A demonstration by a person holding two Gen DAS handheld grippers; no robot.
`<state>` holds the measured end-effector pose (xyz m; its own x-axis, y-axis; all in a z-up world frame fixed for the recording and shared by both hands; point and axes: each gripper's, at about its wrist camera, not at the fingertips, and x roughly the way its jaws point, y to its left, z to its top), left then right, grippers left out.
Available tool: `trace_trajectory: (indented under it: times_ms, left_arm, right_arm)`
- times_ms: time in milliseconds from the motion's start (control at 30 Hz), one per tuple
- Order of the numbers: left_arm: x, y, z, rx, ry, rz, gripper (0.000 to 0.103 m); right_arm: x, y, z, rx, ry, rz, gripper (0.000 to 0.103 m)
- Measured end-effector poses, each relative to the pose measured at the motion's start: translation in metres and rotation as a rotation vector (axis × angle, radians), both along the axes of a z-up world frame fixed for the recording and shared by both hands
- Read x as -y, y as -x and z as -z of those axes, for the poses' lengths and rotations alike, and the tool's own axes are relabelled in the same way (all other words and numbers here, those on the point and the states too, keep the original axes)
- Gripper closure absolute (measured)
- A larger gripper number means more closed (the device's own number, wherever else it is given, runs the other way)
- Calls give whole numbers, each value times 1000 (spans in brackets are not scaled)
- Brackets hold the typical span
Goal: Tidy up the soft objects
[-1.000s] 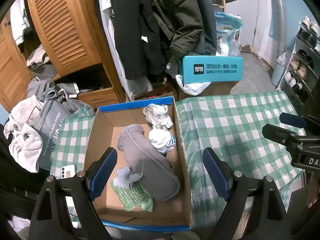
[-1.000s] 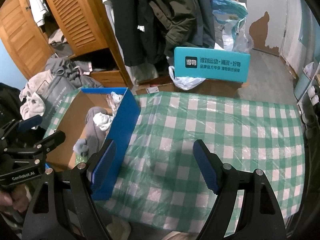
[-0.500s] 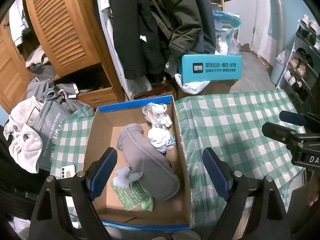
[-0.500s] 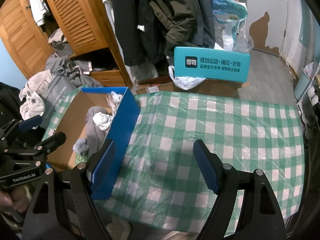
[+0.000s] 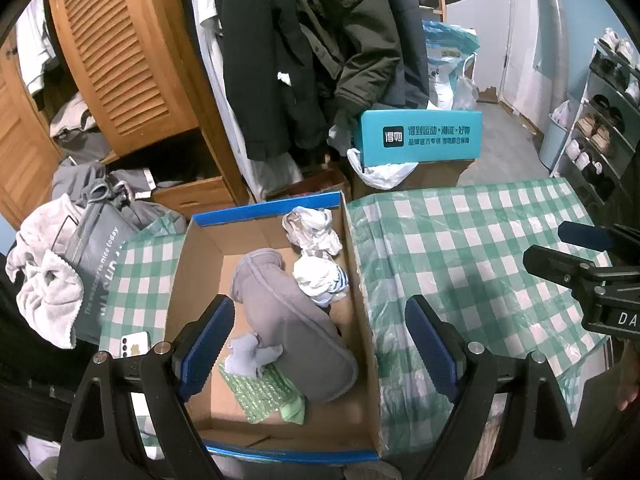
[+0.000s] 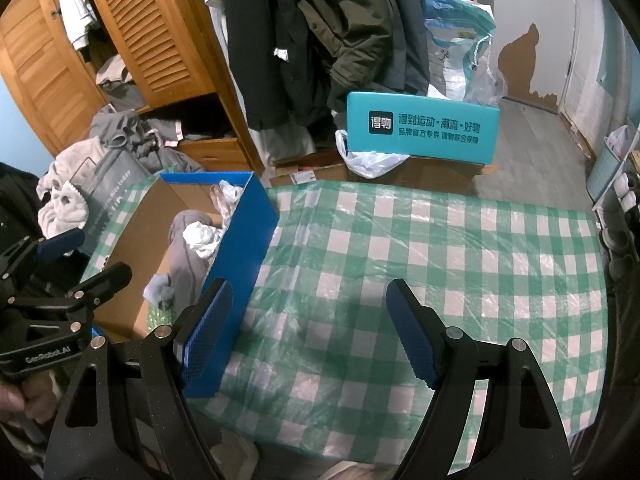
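Observation:
A blue-rimmed cardboard box (image 5: 264, 208) sits on the left of the green-checked table (image 5: 460, 248). Inside lie a rolled grey garment (image 5: 292, 324), two white bundles (image 5: 312, 228) (image 5: 320, 278), a small grey-blue sock (image 5: 250, 354) and a green cloth (image 5: 268, 396). My left gripper (image 5: 320, 344) is open and empty, held above the box's near end. My right gripper (image 6: 310, 332) is open and empty above the bare tablecloth (image 6: 440, 248), just right of the box's blue wall (image 6: 240, 248). The garment (image 6: 188, 256) shows there too.
A white phone (image 5: 134, 342) lies on the table left of the box. A grey tote with towels (image 5: 64, 280) stands at the far left. A teal shoebox (image 5: 420, 138), hanging coats (image 5: 312, 52), a wooden wardrobe (image 5: 120, 60) and a shoe rack (image 5: 600, 120) stand beyond.

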<state>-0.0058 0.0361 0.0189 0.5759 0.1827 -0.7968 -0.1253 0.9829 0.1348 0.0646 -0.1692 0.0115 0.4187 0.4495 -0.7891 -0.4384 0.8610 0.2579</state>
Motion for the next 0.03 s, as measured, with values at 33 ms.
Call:
trace_trajectory:
  times_ms: [33]
  left_arm:
    - [0, -2, 1, -2, 1, 1, 15]
  right_arm:
    - [0, 0, 0, 0, -1, 0, 24]
